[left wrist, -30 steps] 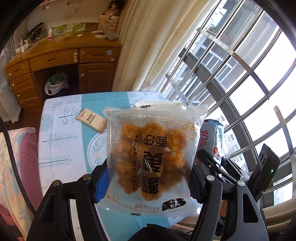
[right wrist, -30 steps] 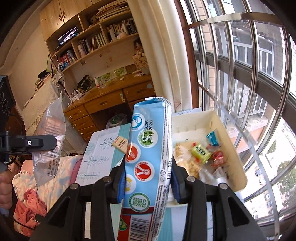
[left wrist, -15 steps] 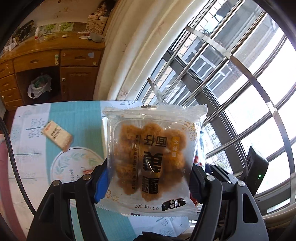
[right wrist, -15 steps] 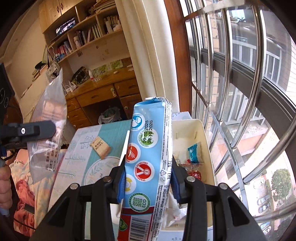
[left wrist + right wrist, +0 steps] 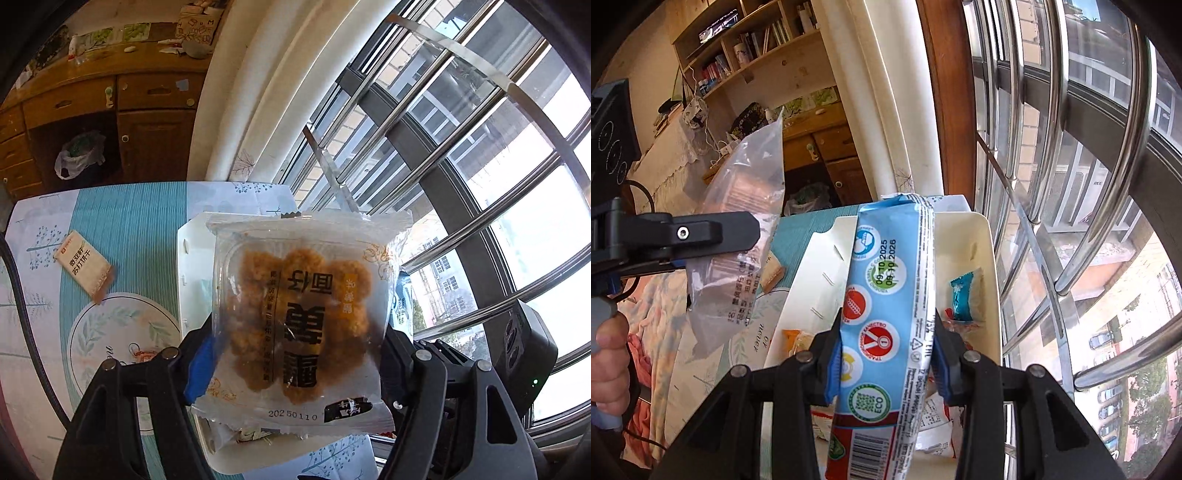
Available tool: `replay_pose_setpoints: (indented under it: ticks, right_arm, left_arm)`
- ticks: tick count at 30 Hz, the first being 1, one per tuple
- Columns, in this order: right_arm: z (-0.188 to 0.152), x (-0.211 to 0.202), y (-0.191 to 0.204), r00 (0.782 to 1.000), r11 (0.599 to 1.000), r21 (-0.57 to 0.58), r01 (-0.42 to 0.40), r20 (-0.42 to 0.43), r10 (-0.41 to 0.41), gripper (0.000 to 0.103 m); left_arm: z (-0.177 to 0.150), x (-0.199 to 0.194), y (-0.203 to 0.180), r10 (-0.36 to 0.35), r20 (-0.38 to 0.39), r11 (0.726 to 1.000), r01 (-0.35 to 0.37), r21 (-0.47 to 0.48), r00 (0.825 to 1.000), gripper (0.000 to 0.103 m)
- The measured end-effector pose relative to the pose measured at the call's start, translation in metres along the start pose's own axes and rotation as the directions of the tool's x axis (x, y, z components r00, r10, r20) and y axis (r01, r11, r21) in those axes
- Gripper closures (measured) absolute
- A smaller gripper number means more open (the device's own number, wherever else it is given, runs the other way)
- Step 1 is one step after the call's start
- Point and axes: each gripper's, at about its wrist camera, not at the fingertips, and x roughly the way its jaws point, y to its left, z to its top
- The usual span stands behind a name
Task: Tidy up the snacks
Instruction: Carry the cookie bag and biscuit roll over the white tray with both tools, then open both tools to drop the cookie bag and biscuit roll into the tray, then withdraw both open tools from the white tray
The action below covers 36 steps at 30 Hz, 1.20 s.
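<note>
Tablecloth point(image 5: 129, 229), cracker packet point(image 5: 86, 271) "苏打饼干"

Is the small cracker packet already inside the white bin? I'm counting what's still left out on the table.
No, the small cracker packet lies on the tablecloth, apart from the white bin.

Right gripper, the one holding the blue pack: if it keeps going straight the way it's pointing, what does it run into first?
Most likely the white bin. The right gripper, shut on the blue pack, points down into it, so the pack would probably meet the wrapped snacks on the bin's floor first. Depth is hard to judge here.
</note>
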Motion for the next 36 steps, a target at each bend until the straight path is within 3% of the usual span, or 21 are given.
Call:
replay_pose_setpoints:
  ticks: [2,7,11,17,27,31,36]
  right_arm:
    - [0.001,0.003,-0.002,1.0,1.0,-0.001,-0.006,-0.011,0.006,0.062]
    - [0.0,0.005,-0.006,1.0,1.0,0.013,-0.014,-0.02,0.014,0.059]
    - [0.003,-0.005,-0.004,0.999,1.0,0.003,-0.024,0.028,0.024,0.045]
    - [0.001,-0.011,0.006,0.999,0.999,-0.002,-0.036,0.035,0.036,0.044]
    - [-0.01,-0.017,0.035,0.996,0.997,-0.015,-0.082,0.035,0.082,0.043]
    - [-0.015,-0.02,0.049,0.994,0.995,0.006,-0.103,0.037,0.103,0.031]
    - [-0.018,-0.022,0.068,0.99,0.99,0.045,-0.136,0.046,0.134,0.029]
  left_arm:
    - [0.0,0.003,0.002,0.009,-0.008,1.0,-0.009,-0.014,1.0,0.023]
    - [-0.001,0.009,0.012,0.012,-0.032,0.997,-0.014,-0.077,0.999,0.021]
    - [-0.001,-0.006,0.017,-0.018,0.028,0.994,0.02,-0.103,0.999,0.014]
    - [-0.003,-0.038,0.022,-0.018,0.111,0.993,0.03,-0.112,0.994,0.013]
    - [-0.029,-0.08,0.051,0.051,0.153,0.985,-0.024,-0.169,0.987,0.013]
    - [-0.047,-0.099,0.066,0.093,0.151,0.979,-0.064,-0.192,0.984,0.013]
    - [-0.068,-0.128,0.088,0.127,0.159,0.973,-0.092,-0.21,0.979,0.013]
